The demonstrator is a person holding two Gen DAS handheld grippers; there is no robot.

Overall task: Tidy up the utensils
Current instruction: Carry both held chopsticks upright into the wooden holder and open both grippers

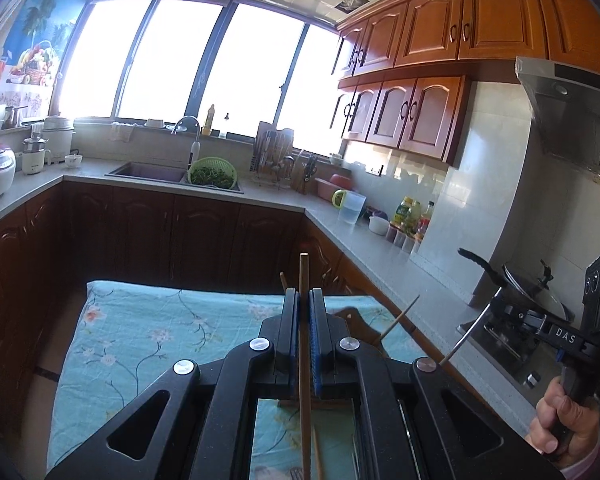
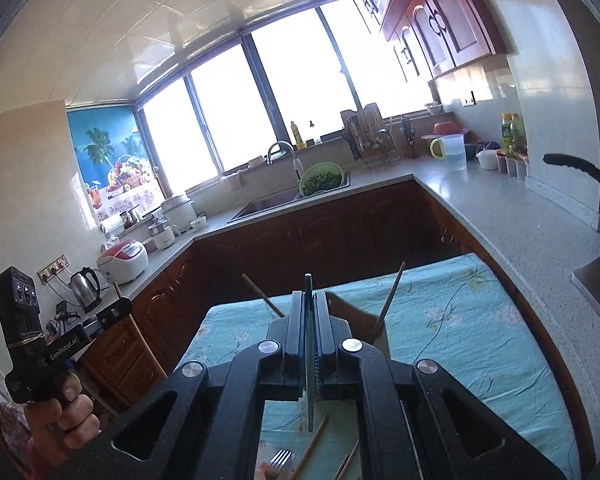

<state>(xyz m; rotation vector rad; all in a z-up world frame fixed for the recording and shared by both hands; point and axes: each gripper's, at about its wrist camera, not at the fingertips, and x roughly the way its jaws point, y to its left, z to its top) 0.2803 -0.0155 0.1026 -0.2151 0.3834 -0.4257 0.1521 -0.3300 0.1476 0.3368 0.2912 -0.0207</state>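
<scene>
Two grippers, one utensil pinched in each. Left gripper [image 1: 304, 300] closed almost fully on a brown wooden chopstick [image 1: 304, 320], jaws parted only by its width, the stick running upright between the blue pads and poking out above the fingertips. Right gripper [image 2: 310, 300] likewise clamped, on a thin dark-grey utensil handle [image 2: 309, 344], flat and narrow, its working end hidden; kind of utensil cannot be told. Below both, a table under a turquoise floral cloth [image 1: 148, 332]. On the cloth beneath the right gripper: one metal fork [image 2: 280, 458], tines up, beside two more wooden chopsticks [image 2: 312, 448] lying flat, partly masked by the gripper body. Just ahead of the fingers, a dark wooden holder [image 2: 352, 316], mostly hidden, with two sticks leaning out of it at angles, one to the left [image 2: 262, 296] and one to the right [image 2: 390, 300]. Farther out, a grey countertop [image 1: 380, 256] wrapping the room. In the sink [image 1: 148, 172], a green colander [image 1: 212, 172] filled with green vegetables. On the counter by the window, a dish rack [image 1: 272, 156] holding boards and utensils, too small to count. To the right, one clear plastic jug [image 1: 350, 208] with a green handle.
</scene>
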